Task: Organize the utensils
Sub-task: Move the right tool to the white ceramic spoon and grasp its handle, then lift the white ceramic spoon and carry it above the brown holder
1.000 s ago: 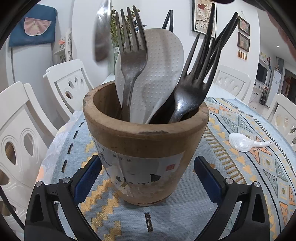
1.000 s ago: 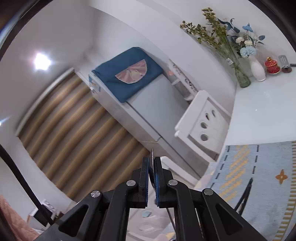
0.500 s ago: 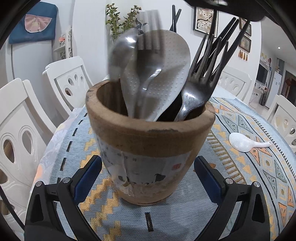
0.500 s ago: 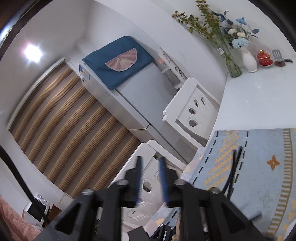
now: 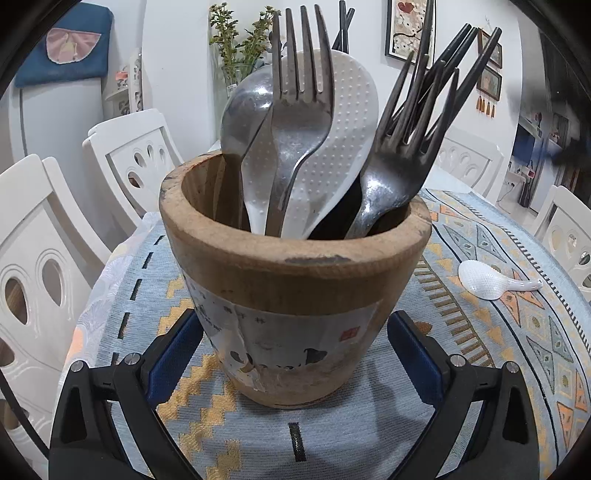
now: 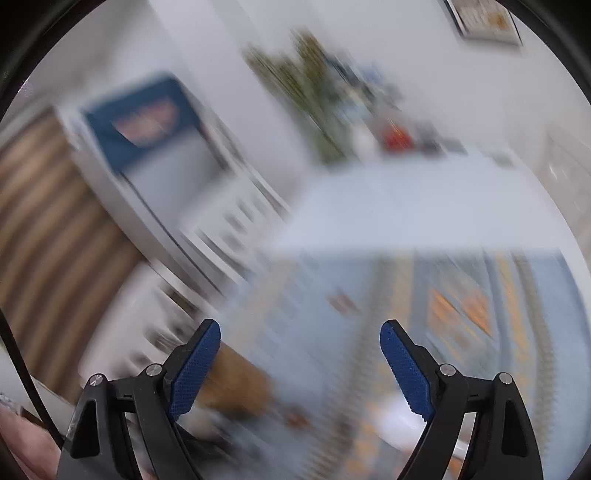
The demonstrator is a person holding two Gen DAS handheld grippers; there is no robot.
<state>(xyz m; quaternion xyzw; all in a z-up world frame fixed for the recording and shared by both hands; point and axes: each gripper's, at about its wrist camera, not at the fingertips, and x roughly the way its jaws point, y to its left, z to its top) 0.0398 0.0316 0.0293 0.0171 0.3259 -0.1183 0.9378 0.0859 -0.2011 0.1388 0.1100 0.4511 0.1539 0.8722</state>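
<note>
A wooden utensil pot (image 5: 295, 280) stands on the patterned cloth (image 5: 517, 332). My left gripper (image 5: 293, 347) is shut on it, blue pads against its two sides. The pot holds a metal spoon (image 5: 247, 107), a steel fork (image 5: 299, 110), a white dimpled rice paddle (image 5: 351, 110), dark forks (image 5: 402, 162) and black chopsticks (image 5: 343, 22). A small white rice spoon (image 5: 487, 284) lies on the cloth to the right. The right wrist view is heavily blurred. My right gripper (image 6: 300, 354) is open; its jaws have just been opening and nothing is between them.
White chairs (image 5: 136, 158) stand along the table's left side, and others (image 5: 569, 236) at the right. A vase of flowers (image 5: 236, 55) stands behind the pot. A fridge with a blue cover (image 5: 62, 48) is at the far left.
My right gripper let go of the thin metal handle it held, opened wide and swung down toward the table. The metal spoon dropped into the pot, left of the fork. The left gripper kept still.
</note>
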